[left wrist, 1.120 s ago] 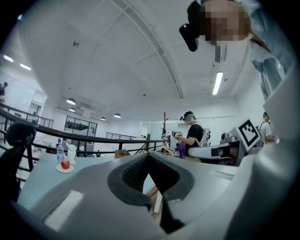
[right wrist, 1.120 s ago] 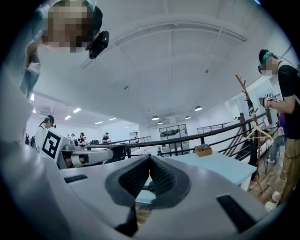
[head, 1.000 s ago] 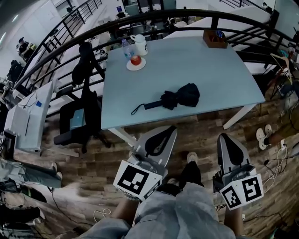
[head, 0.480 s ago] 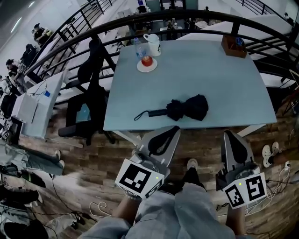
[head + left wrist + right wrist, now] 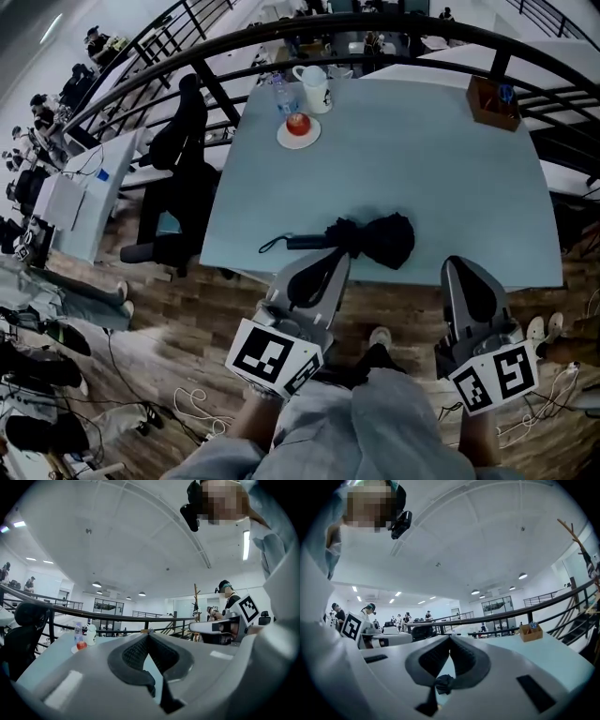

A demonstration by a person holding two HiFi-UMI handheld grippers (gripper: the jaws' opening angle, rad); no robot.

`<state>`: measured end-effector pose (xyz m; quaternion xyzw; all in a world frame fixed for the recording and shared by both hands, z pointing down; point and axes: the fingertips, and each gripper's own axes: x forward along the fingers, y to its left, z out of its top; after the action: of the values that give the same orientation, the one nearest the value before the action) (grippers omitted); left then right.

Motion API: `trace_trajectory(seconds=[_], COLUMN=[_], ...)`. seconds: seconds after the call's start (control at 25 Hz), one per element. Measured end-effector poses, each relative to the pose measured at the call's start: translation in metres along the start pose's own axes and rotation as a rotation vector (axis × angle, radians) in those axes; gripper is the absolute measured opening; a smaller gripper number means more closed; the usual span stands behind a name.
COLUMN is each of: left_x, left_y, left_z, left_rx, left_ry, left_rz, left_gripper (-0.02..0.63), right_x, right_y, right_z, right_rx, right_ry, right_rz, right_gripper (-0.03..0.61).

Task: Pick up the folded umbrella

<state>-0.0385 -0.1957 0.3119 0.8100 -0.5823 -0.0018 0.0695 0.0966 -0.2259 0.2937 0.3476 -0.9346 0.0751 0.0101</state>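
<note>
Two hand-held grippers point level toward a pale blue table point(image 5: 441, 178), both with jaws pressed together and nothing between them. The left gripper point(image 5: 339, 261) shows its pads meeting in a closed seam in its own view point(image 5: 148, 633). The right gripper point(image 5: 460, 266) shows the same in the right gripper view point(image 5: 450, 637). Each carries a marker cube at its rear, seen at the 6 o'clock side of the head view.

The folded umbrella point(image 5: 370, 238) is black and lies flat near the table's 6 o'clock edge, a little toward 7 o'clock of the table's centre. Its bunched canopy sits toward 3 o'clock, and its straight handle point(image 5: 305, 242) with a wrist loop points toward 9 o'clock. In the head view the left gripper's tip sits just at the umbrella's 6 o'clock side, near where handle meets canopy; whether they touch cannot be told. The right gripper is at about 4 o'clock from the umbrella, apart from it, at the table's near edge.

At the table's 11 o'clock corner stand a white jug point(image 5: 315, 88), a clear water bottle point(image 5: 278, 94) and a plate point(image 5: 298, 137) holding a red apple point(image 5: 298, 123). A wooden box point(image 5: 493, 103) sits at the 1 o'clock corner. A black office chair point(image 5: 180, 178) stands at the table's 9 o'clock side on a wooden floor point(image 5: 187, 328), and a dark railing point(image 5: 394, 28) curves past the 12 o'clock edge.
</note>
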Motion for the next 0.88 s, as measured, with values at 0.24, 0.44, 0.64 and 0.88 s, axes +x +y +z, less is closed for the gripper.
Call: trace_trajectory(seconds=[0.24,0.44,0.64,0.88], left_x=[0.039,0.045,0.050,0.056], left_y=[0.008,0.031,0.042,0.057], left_z=[-0.008,-0.006,-0.011,-0.023], left_rx=[0.009,-0.004,0.002,0.031], left_ry=[0.032,0.034,0.047,0.100], left_rz=[0.110,0.196,0.226,0.220], left_gripper=[0.005,0.005,0.005,0.005], right_x=[0.022,0.042,0.052,0.064], right_y=[-0.046,-0.051,-0.054,-0.054], right_z=[-0.004,-0.001,0.002,-0.001], right_rx=[0.024,0.025,0.026,0.037], right_ry=[0.029,0.045,0.042,0.043], right_rz=[0.084,0.139,0.172,0.173], right_gripper=[0.000,0.000,0.000,0.000])
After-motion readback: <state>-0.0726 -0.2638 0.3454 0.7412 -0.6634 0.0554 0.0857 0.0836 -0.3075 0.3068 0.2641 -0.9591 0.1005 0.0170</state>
